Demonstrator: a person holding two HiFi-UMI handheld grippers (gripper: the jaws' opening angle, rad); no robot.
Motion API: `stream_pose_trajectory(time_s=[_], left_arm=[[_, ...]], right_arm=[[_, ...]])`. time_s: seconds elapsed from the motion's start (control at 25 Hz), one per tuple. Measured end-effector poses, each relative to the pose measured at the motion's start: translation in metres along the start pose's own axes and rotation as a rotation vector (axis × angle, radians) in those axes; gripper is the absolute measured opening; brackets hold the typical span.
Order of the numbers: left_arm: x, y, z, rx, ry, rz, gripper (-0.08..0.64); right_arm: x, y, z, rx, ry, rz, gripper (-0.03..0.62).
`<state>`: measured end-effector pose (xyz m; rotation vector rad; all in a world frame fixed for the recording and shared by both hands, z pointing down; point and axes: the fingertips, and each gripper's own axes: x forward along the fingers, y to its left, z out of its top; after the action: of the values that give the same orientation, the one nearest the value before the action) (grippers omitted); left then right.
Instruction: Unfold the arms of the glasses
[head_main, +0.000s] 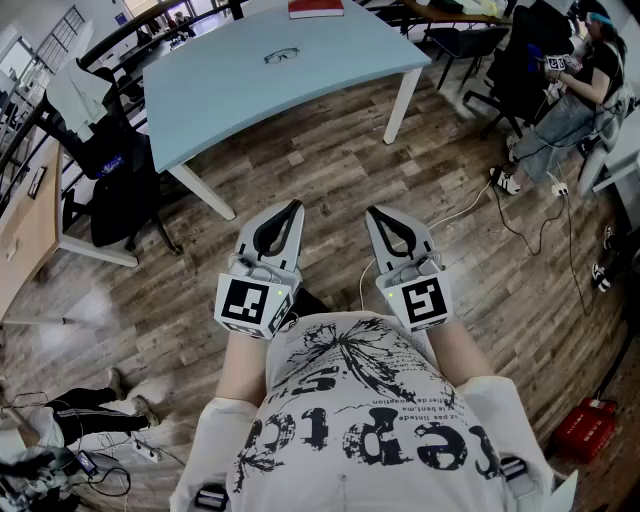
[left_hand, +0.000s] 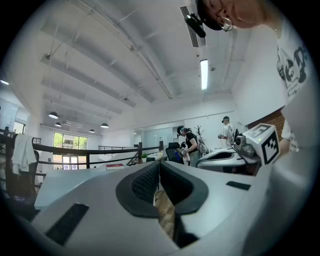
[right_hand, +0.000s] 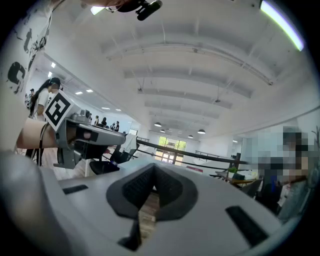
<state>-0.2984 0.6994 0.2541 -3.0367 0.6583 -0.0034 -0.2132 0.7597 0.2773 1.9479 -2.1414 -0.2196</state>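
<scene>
Nothing begun: glasses (head_main: 281, 55) lie on the far table (head_main: 220, 90), left gripper (head_main: 286, 213) and right gripper (head_main: 384, 218) both closed, empty

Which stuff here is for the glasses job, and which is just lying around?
For the job:
glasses, on the table
left gripper and right gripper, both shut and empty

Just lying about:
red book
black chair
red box on the floor
</scene>
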Motion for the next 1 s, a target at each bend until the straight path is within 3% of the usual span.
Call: stream_pose_trajectory(time_s=[0.32, 0.68, 0.84, 1.0], left_arm=[[-0.001, -0.015, -0.016, 0.033, -0.004, -0.008, 0.021], [0.010, 0.011, -0.024, -0.023, 0.032, 0.001, 0.021], [0.021, 0.034, -0.041, -0.039, 0.066, 0.012, 0.021], [0.053, 0.080, -0.051, -0.063, 0.070, 0.030, 0.021]], right_arm=[[-0.009, -0.003, -0.019, 0.029, -0.023, -0.019, 0.008], [0.016, -0.015, -0.028, 0.095, 0.013, -0.051, 0.011], [0.044, -0.016, -0.041, 0.105, 0.045, -0.032, 0.011], [0.092, -0.024, -0.047, 0.051, 0.064, -0.002, 0.011]])
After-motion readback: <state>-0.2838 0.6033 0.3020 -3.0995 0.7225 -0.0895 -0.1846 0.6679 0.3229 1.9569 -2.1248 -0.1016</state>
